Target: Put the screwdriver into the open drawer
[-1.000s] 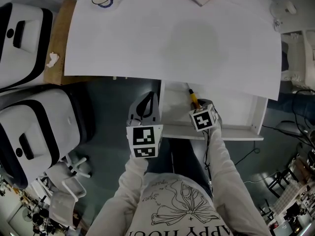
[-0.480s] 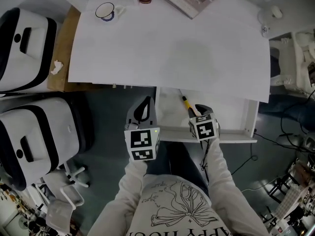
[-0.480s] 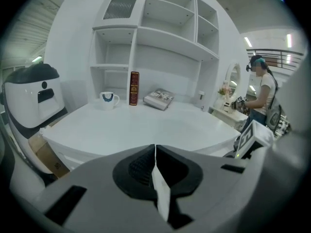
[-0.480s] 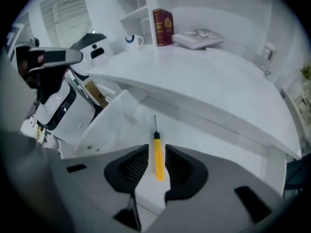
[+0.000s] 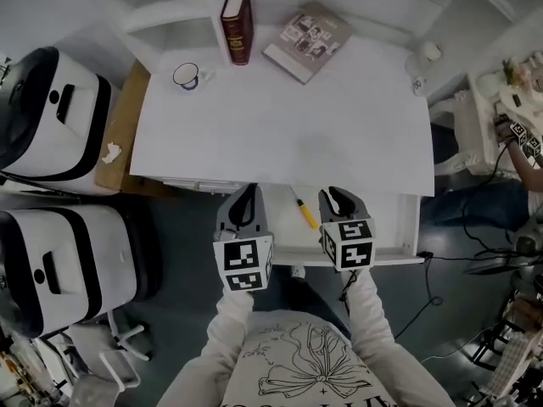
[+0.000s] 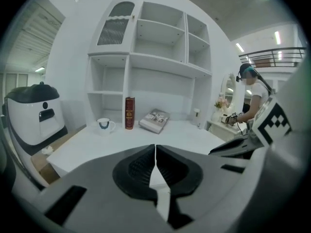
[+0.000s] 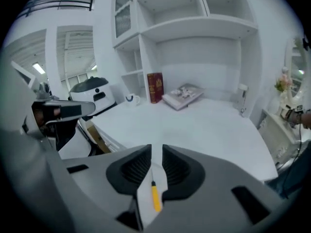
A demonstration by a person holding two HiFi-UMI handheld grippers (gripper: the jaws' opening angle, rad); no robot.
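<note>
The open drawer (image 5: 412,227) juts out from under the table (image 5: 288,142), below the right half of its near edge. The screwdriver (image 5: 305,214) lies on the drawer's floor in its left part. It lies at a slant, with the dark shaft toward the table and the yellow handle toward the drawer's front.

The right claw (image 5: 339,196) hangs over the middle of the drawer. Its jaws are closing with a narrow gap between them and grip nothing. In the right gripper view the screwdriver (image 7: 155,198) shows through that gap, down in the drawer and clear of the pads. The left claw (image 5: 247,193) is pressed together and empty; the left gripper view shows its jaws (image 6: 155,152) meeting along a thin seam. It hangs in front of the table's near edge, just beside the drawer's left wall.

Along the table's far edge, a red book (image 5: 236,24) stands upright and a magazine (image 5: 306,41) lies flat beside it. A mug (image 5: 187,76) sits near the far left corner.
</note>
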